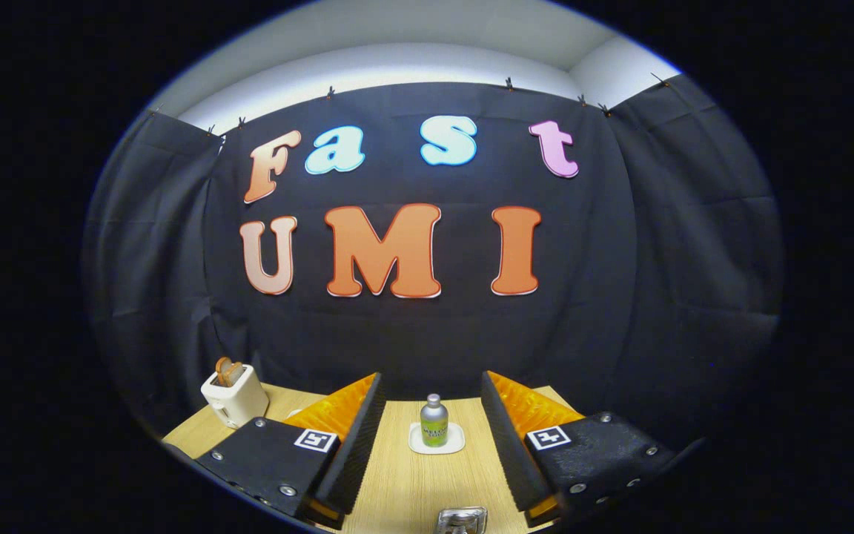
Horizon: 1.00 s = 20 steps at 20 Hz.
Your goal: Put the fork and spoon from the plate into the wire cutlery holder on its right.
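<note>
Gripper view, gripper (431, 415) held with fingers spread and grasping nothing, pale wooden table (405, 482), bottle (434, 420) on small white dish (437, 443) between them, toaster (234, 395) beside black cloth wall (657, 297).

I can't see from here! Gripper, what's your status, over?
Gripper open, holding nothing. Bottle on small white dish ahead between the fingers. Toaster off to one side. Metal object below, unclear what.

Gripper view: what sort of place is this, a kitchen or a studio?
Most likely a staged booth, not a real kitchen. A black cloth wall hangs clipped behind a wooden table set with a toaster and a small bottle on a coaster. The gripper is open, the bottle just ahead of it.
</note>
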{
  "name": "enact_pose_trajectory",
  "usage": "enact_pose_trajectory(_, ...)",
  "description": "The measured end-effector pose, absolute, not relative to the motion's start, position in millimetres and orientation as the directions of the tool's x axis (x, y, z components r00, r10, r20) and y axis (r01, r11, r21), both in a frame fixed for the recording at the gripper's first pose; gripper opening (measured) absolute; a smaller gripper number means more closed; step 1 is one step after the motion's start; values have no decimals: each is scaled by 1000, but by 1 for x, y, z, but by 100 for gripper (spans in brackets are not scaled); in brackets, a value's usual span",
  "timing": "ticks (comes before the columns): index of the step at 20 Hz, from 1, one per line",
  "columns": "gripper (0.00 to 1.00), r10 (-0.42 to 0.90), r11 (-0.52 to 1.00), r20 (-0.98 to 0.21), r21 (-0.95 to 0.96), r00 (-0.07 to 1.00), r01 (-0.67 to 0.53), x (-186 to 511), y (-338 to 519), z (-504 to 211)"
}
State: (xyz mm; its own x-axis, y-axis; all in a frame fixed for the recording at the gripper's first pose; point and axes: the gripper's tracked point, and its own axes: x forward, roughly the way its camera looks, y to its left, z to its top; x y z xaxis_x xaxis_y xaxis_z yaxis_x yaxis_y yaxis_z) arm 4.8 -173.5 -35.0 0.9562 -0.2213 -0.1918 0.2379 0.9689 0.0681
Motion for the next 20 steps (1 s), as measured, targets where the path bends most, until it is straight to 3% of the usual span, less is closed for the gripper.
enact_pose_trajectory(2,86,-208,973,-147,69,967,219,7,-169,-18)
enact_pose_trajectory(6,91,-192,980,-31,43,981,193,9,-160,8)
enact_pose_trajectory(14,95,-118,992,158,-24,980,124,5,-131,40)
enact_pose_trajectory(20,95,-101,994,157,-27,982,107,-1,-124,34)
